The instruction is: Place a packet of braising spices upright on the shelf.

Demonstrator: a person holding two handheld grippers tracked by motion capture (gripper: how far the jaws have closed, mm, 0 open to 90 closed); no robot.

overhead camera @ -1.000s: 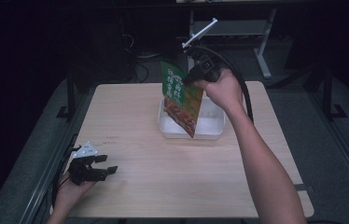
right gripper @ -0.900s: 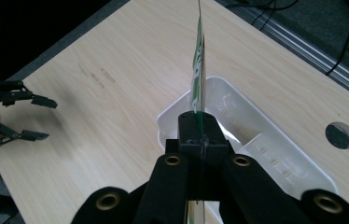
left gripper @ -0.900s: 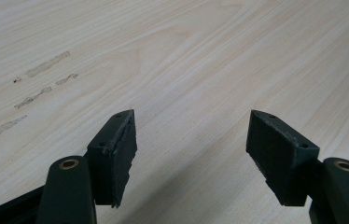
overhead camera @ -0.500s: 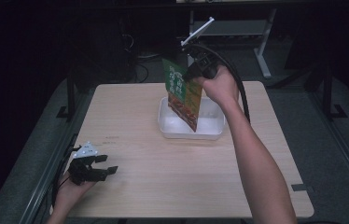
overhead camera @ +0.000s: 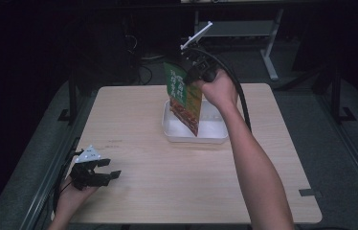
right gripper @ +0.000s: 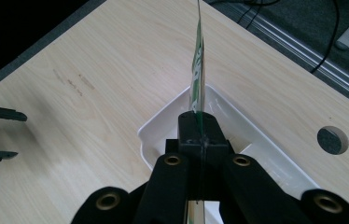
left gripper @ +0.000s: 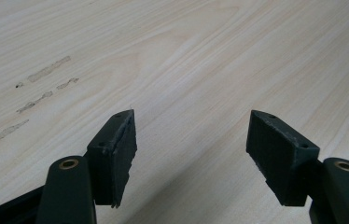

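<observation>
Packet (overhead camera: 184,99), pinched flat in the closed right claw (overhead camera: 194,76), is carried lower and nearer the white tray (overhead camera: 215,136) than a second ago, while the left claw (overhead camera: 104,173) is rested open on the counter (overhead camera: 167,182).

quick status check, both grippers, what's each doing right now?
Left gripper: open, nothing between its jaws, low over the table.
Right gripper: shut on the green snack packet, which hangs over the white tray.

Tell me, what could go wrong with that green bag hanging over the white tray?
The right gripper pinches only the top edge of the green bag, so it could slip out. The bag hangs tilted with its bottom corner near the front wall of the white tray, so it might catch there or flop onto the table.
</observation>
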